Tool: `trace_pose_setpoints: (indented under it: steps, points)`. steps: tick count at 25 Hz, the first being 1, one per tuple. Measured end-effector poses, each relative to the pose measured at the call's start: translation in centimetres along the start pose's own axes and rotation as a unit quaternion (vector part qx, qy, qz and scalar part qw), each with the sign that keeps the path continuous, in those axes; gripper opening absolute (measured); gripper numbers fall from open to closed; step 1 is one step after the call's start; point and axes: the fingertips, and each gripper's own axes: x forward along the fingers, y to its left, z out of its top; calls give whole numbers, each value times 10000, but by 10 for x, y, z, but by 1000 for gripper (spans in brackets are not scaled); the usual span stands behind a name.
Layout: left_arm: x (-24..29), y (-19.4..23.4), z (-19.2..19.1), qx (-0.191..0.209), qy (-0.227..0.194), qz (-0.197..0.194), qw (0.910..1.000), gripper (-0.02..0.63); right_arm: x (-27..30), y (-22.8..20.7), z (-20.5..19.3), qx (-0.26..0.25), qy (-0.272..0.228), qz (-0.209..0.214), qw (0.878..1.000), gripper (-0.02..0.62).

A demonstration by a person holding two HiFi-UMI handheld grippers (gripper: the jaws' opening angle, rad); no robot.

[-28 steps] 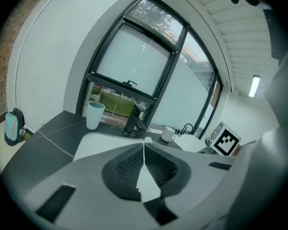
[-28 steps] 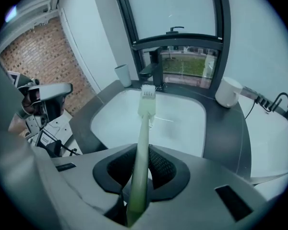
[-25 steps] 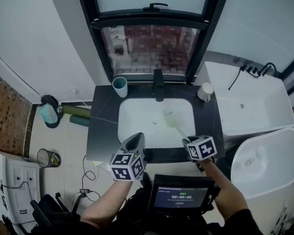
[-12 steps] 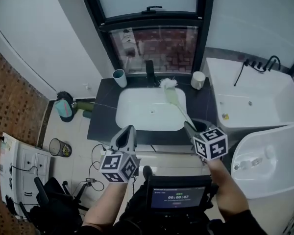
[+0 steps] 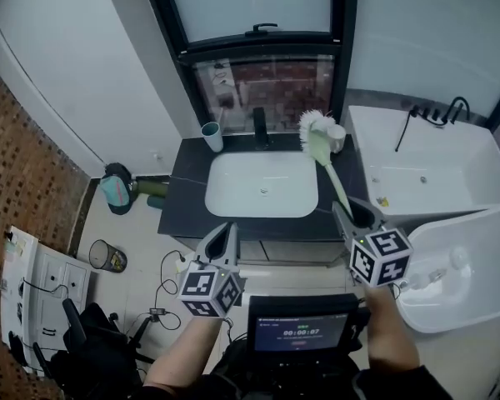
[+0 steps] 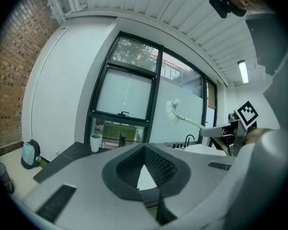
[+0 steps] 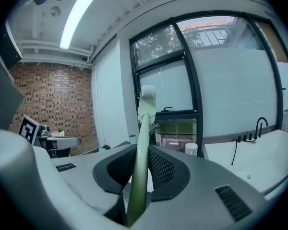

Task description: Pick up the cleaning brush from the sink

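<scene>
The cleaning brush (image 5: 324,147) has a white bristle head and a pale green handle. My right gripper (image 5: 351,212) is shut on the handle's lower end and holds the brush in the air, slanting up over the right side of the white sink (image 5: 233,197). In the right gripper view the handle (image 7: 142,143) runs up between the pads of my right gripper (image 7: 143,151). My left gripper (image 5: 225,232) hangs in front of the counter with its jaws together and nothing in them. The left gripper view shows my left gripper (image 6: 144,147) and the raised brush (image 6: 174,110) off to the right.
A black faucet (image 5: 259,124) stands behind the basin on the dark countertop (image 5: 187,186). A teal cup (image 5: 211,136) is at the back left, a white cup (image 5: 338,132) at the back right behind the bristles. A white bathtub (image 5: 429,169) lies right, a bin (image 5: 108,257) on the floor left.
The brush has come up out of the basin in the right gripper, its head swinging to the back right. Both grippers have risen and drawn back from the sink.
</scene>
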Motion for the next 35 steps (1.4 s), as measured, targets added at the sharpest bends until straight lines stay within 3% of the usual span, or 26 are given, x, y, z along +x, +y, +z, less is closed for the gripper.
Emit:
trace_pose_setpoints:
  steps: [4,10,21,35]
  points:
    - [-23,1,17,151,-291,-219,9992,3,-26,26,20,-193,-359,-67,9991,58]
    - [-44,5,19,280,-388,-361,9982,3,-53,60,26,-244,-631,-127,9976,58]
    - [-59,7,30,280,-488,-264,9981,3,-64,68,31,-263,-656,-360,9968,58]
    - [-71,4,32,296,-469,-518,9971,3,-70,84,39,-349,-786,-420,9954,58]
